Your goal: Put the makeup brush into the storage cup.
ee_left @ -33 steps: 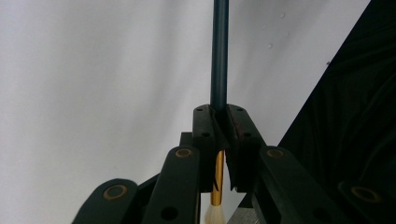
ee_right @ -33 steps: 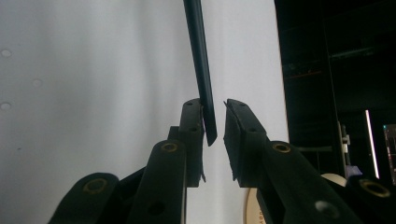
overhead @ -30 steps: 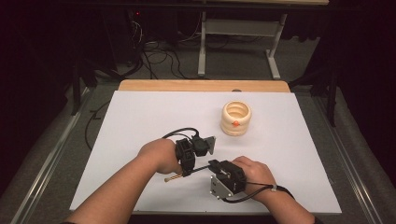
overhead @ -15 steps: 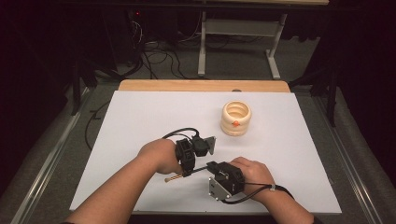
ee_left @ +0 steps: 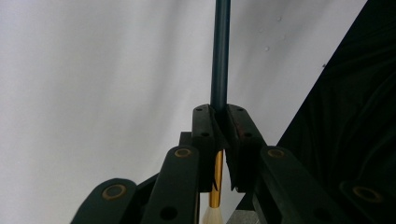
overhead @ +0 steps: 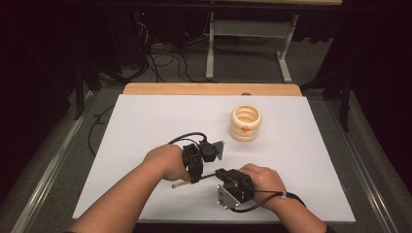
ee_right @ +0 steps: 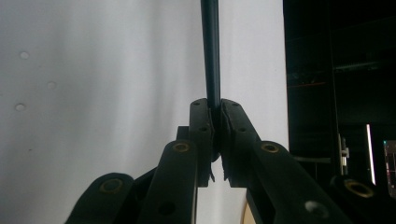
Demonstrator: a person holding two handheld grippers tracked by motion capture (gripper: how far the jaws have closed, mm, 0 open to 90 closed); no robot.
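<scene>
Seen from above, a person's two forearms reach in from the bottom edge over a white table [overhead: 145,126]. The left gripper [overhead: 194,175] and the right gripper [overhead: 219,173] meet near the table's front edge, close together, and a thin brush [overhead: 184,183] lies nearly level between them. Its pale, gold-banded end pokes out to the left of the left gripper. Further back and to the right, well apart from the hands, stands a stack of cream rings [overhead: 245,122] with a small orange spot on its side.

The left gripper view adds what the high view cannot resolve: the left gripper [ee_left: 220,122] has its jaws clamped on the brush [ee_left: 220,56]. A dark blue-black handle runs straight up and away from the jaws. Below them a gold metal band and a pale tuft of bristles show between the gripper's arms.

In the right gripper view, the right gripper [ee_right: 214,122] grasps the same dark handle [ee_right: 210,51], its jaws having just been closing onto it. No band or bristles appear here, just the slim rod rising over the white tabletop, with dark room to the right.
</scene>
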